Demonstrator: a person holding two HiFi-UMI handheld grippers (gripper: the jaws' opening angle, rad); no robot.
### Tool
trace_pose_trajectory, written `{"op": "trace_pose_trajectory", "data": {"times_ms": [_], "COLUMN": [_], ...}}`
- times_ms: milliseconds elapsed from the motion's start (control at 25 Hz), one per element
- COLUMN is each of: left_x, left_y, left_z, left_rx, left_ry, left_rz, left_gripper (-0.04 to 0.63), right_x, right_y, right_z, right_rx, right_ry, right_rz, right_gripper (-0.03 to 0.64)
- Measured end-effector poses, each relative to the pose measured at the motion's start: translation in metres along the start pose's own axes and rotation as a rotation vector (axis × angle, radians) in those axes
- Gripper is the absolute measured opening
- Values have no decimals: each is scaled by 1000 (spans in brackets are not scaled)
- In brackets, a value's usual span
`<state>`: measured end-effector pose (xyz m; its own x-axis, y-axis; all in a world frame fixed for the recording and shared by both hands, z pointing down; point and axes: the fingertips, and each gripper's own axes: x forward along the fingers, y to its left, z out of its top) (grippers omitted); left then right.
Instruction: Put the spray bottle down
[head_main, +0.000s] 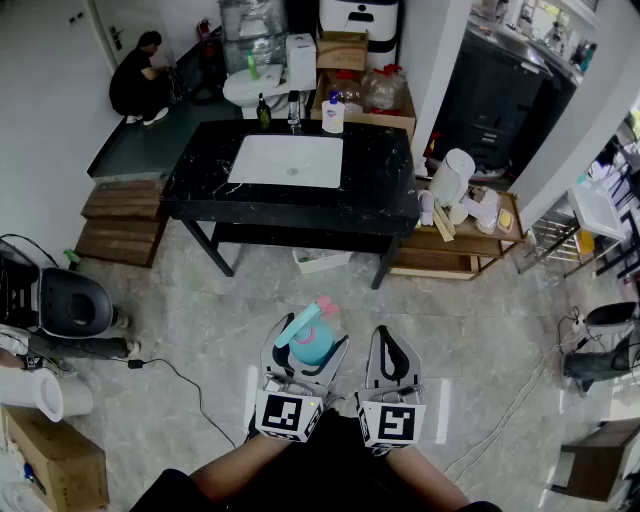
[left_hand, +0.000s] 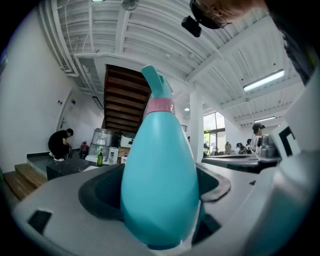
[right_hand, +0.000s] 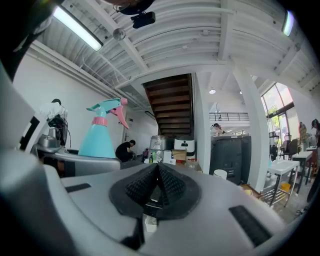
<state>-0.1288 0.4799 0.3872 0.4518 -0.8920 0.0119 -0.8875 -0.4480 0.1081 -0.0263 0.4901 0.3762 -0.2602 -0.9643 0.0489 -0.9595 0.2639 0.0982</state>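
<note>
Left gripper (head_main: 305, 358) is clamped wide on the teal spray bottle (left_hand: 160, 185), held upright in the air well short of the black counter (head_main: 385, 190). Right gripper (right_hand: 156, 182) is pinched closed, pads meeting. Bottle body blocks most of the left gripper view, so pad contact is probably both sides. The right gripper view shows its pink trigger (right_hand: 116, 111) side-on, and the head view adds a crouched person (head_main: 140, 75) and a wooden shelf (head_main: 455, 245).

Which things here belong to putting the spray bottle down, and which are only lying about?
Job in hand:
spray bottle
left gripper, closed on it

Just lying about:
right gripper, shut and empty
white bottle
white jug
cardboard box
</note>
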Motion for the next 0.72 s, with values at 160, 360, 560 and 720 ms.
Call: {"op": "trace_pose_trajectory", "data": {"times_ms": [160, 360, 560, 720], "left_x": [5, 9, 8, 12], "left_y": [-2, -6, -6, -2], "left_z": [2, 6, 9, 11], "left_rx": [6, 16, 30, 42], "left_ry": [-4, -18, -24, -20], "left_rz": [-1, 9, 52, 78], "left_gripper": [419, 419, 419, 419], "right_x": [-2, -9, -20, -27], "right_y": [-16, -31, -45, -58], "right_z": [3, -8, -17, -16], "right_rx": [84, 129, 156, 161], "right_ry": [-30, -17, -4, -13], "right_rz": [-35, -29, -28, -36], "right_gripper": [15, 15, 15, 15]}}
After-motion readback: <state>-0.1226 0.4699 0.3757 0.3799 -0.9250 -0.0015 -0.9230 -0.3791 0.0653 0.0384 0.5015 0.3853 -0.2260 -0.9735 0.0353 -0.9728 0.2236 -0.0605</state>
